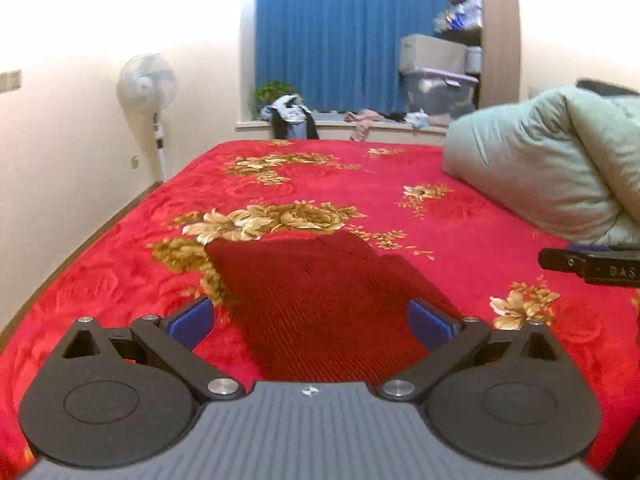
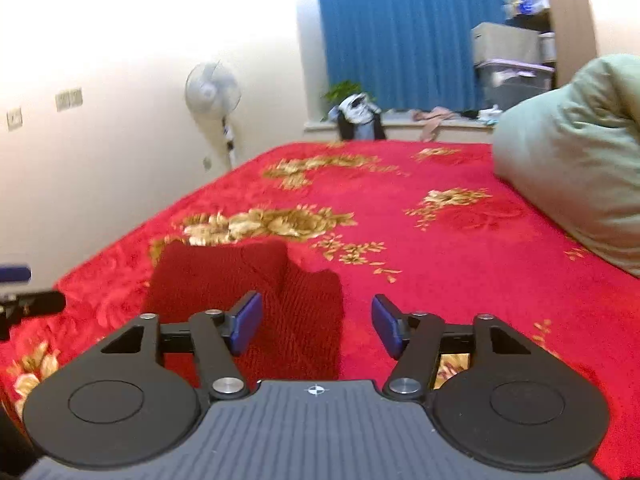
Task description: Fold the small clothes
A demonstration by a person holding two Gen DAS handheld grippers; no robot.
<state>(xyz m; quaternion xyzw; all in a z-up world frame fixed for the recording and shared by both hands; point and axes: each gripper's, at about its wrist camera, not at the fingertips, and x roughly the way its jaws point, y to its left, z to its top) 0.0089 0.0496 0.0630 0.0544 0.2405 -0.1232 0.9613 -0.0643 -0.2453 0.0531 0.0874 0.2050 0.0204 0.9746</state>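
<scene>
Jaws of left gripper (image 1: 311,322) and right gripper (image 2: 316,326) spread, empty, above red knit garment (image 1: 312,300).

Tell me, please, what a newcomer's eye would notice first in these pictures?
First, the bright red plush bedspread with golden flowers, which fills the middle. On it, near the open left gripper, lies a dark red ribbed knit garment. Behind hangs a blue pleated curtain; at right lies a pale green puffy quilt.

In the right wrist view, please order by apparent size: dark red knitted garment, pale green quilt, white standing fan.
1. pale green quilt, partly cut off
2. dark red knitted garment, enlarged by nearness, so close to the quilt
3. white standing fan
</scene>
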